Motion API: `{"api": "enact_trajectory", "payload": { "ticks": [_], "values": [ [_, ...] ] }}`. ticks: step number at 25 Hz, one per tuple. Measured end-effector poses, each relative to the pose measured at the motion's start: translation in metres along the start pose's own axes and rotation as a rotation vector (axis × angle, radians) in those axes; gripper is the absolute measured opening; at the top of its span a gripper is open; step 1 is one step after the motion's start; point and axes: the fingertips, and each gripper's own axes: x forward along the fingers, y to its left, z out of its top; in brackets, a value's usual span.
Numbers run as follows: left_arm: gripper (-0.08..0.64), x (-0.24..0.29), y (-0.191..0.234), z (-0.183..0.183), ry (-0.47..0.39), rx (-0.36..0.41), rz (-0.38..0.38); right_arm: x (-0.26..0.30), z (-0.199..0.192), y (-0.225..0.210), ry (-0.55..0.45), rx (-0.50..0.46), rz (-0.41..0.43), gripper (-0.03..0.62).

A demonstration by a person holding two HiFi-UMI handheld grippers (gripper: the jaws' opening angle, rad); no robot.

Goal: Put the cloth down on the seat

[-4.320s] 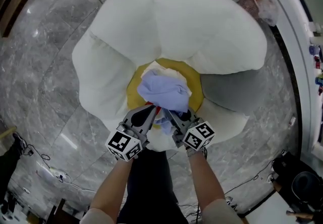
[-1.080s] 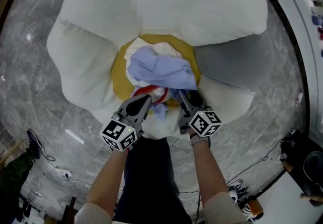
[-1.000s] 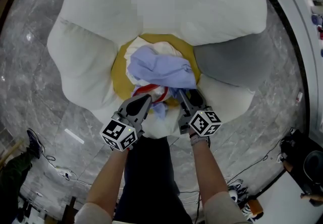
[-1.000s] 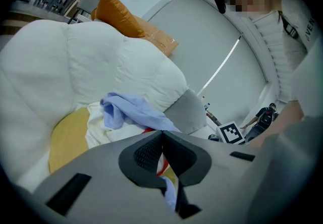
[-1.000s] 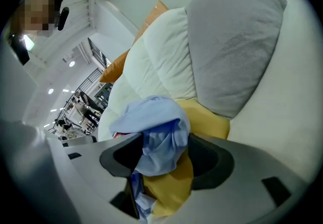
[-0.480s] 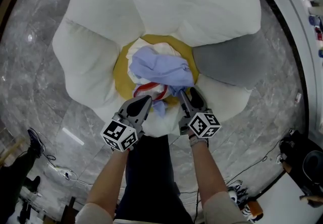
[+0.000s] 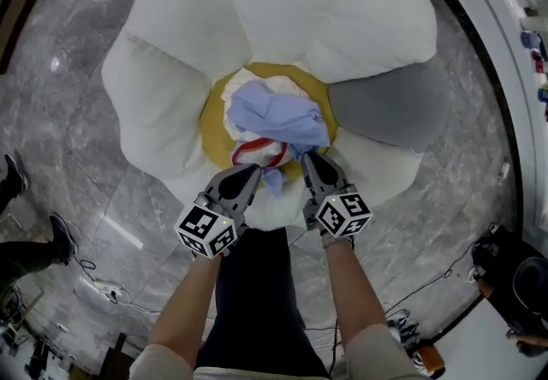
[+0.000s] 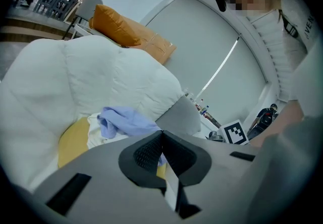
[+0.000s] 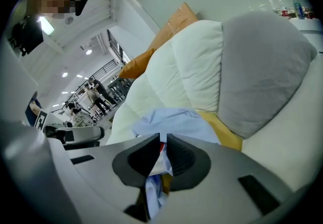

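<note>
The seat [image 7: 325,2] is a big flower-shaped cushion with white petals, one grey petal [image 7: 385,109] and a yellow centre [image 7: 214,121]. A crumpled light blue cloth [image 7: 278,117] lies on that centre over white and red-striped fabric. My right gripper [image 7: 308,157] is at the pile's near edge. Its jaws are closing, and the right gripper view shows cloth [image 9: 176,119] pinched between the pads of that gripper [image 9: 163,138]. My left gripper [image 7: 251,169] rests beside it, jaws together. In the left gripper view, the cloth [image 8: 126,119] lies beyond that gripper's [image 8: 162,132] tips.
Grey marble floor surrounds the seat. Cables [image 7: 94,288] and a person's shoes [image 7: 60,237] are at the lower left. A white curved counter [image 7: 488,53] runs along the right, with dark gear [image 7: 514,276] below it. An orange cushion [image 8: 118,23] sits behind the seat.
The right gripper's jaws have come together on the near edge of the cloth pile. The left gripper has stayed put. The head view has shifted slightly.
</note>
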Motion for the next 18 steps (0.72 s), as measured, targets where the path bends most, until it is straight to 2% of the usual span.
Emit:
{"api": "enact_trajectory", "payload": {
  "ticks": [7, 18],
  "values": [
    [0.014, -0.017, -0.013, 0.015, -0.002, 0.011, 0.003, -0.008, 0.016, 0.035, 0.010, -0.043, 0.050, 0.021],
    [0.014, -0.047, -0.049, 0.063, -0.027, 0.047, 0.009, -0.041, 0.065, 0.105, 0.005, -0.102, 0.120, 0.018]
  ]
}}
